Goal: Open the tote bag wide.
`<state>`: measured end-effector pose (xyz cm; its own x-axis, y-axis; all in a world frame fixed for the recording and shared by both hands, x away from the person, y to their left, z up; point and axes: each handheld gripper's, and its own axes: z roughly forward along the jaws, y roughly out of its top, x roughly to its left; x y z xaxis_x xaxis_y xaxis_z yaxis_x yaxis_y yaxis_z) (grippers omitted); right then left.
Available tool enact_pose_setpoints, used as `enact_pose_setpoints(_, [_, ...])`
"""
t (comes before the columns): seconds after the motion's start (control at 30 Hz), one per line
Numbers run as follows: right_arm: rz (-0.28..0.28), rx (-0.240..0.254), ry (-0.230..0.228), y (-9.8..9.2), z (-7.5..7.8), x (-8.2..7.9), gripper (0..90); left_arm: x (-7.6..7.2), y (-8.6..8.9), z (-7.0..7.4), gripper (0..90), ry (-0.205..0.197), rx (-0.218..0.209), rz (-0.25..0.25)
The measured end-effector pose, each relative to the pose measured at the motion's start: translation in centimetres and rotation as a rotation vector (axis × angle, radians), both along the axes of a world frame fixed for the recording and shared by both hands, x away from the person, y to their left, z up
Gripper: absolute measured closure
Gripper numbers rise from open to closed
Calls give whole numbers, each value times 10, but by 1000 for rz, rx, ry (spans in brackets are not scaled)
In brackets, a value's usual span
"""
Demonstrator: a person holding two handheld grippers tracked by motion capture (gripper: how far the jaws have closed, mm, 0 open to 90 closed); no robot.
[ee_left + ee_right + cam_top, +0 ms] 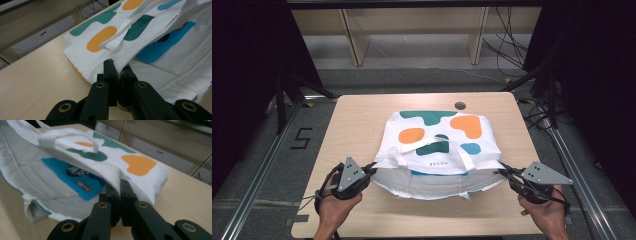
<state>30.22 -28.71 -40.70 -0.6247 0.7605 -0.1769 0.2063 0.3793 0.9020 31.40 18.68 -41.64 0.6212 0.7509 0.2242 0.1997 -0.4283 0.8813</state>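
A white tote bag (437, 135) with orange, teal and blue blobs lies on the wooden table (357, 120), its mouth facing me. My left gripper (371, 169) is shut on the bag's top hem at its left corner; in the left gripper view the jaws (119, 68) pinch the white hem. My right gripper (503, 170) is shut on the same hem at the right corner, seen pinched in the right gripper view (118, 186). The upper layer is lifted, and a blue packet (72, 176) shows inside the bag. The white handles (412, 152) lie across the top.
A round cable hole (460, 105) sits near the table's far edge. Metal frame rails (257, 170) run along both sides of the table, and a wooden shelf frame (412, 30) with loose cables stands behind it.
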Motion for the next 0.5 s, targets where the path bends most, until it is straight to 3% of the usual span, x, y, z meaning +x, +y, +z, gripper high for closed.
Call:
enact_pose_setpoints(0.13, [1,28,-42,-1,21,3,884,1,-2,22,866,-57,-25,9])
enact_pose_setpoints(0.23, [8,31,-100,-2,40,7,885,1,0,41,867,-105,-30,9])
enact_pose_setpoints(0.3, [10,48,-126,-3,58,8,885,0,1,53,867,-137,-42,10])
enact_pose_setpoints(0.4, [17,45,-142,-3,79,9,886,-3,1,71,869,-181,-48,7])
enact_pose_setpoints(0.43, [17,43,-152,-2,85,10,887,-5,2,78,870,-217,-39,8])
enact_pose_setpoints(0.5, [20,36,-188,-2,102,10,887,-9,2,90,871,-249,-41,5])
